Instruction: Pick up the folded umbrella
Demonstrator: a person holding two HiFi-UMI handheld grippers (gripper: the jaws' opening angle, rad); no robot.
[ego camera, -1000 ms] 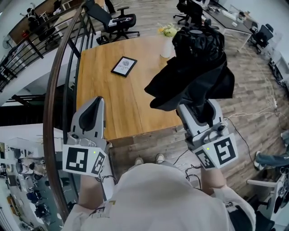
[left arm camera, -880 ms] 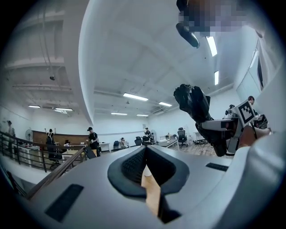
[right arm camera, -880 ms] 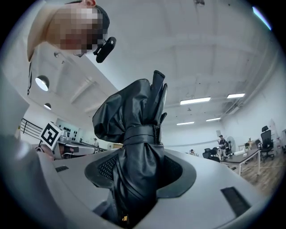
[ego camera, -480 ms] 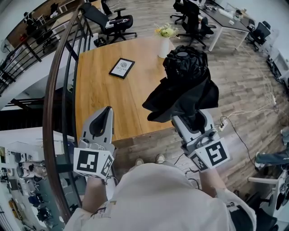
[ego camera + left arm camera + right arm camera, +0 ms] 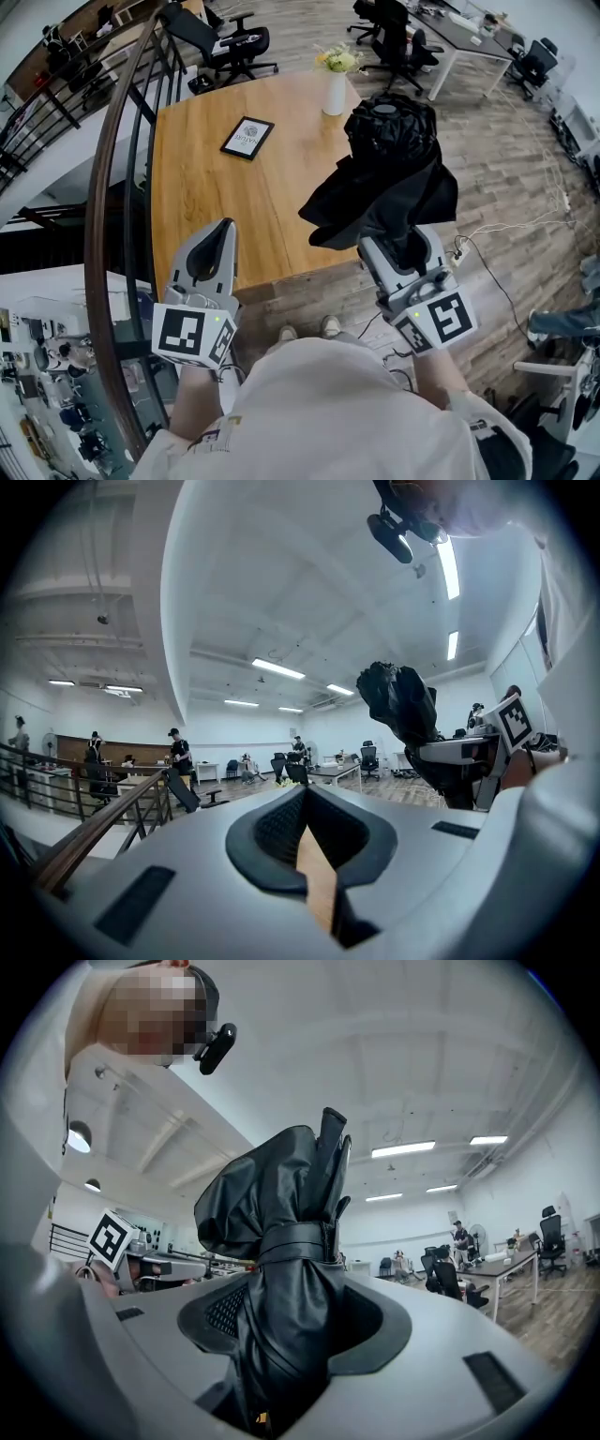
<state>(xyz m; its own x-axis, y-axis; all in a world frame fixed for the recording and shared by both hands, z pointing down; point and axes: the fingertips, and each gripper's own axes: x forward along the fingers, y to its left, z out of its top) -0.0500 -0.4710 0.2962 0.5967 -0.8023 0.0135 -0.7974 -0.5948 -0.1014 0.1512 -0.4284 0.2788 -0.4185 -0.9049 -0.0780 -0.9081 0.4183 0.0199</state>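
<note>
Folded umbrella (image 5: 394, 169) first, from the head view. It is off the wooden table (image 5: 206, 187) and in the air near the table's near right corner, clamped in my right gripper (image 5: 405, 248). Its black canopy is bunched up ahead of the jaws, and a loose flap of cloth hangs out to the left. My left gripper (image 5: 211, 255) sits low by the near left corner, just beside the railing (image 5: 98, 244), and carries nothing. Farther back on the table are a dark framed card (image 5: 247, 138) and a white vase (image 5: 334, 92) with flowers, both well apart from the umbrella.

In the left gripper view the jaws are drawn together to a thin slit. A sliver of table wood shows through it and nothing sits between the pads. The umbrella shows at the right of this view, held up by the other gripper.

In the right gripper view the pads press on both sides of the umbrella's lower body, below the strap (image 5: 295, 1239) wrapped round it. The jaws stand partly apart only because the bundle fills them.

I judge the pick-up itself to be done, and this is the holding stage. The grip is on soft cloth rather than on anything rigid, so the next move calls for steady pressure and a gentle carry. The hanging flap should be kept from snagging on the table edge.
</note>
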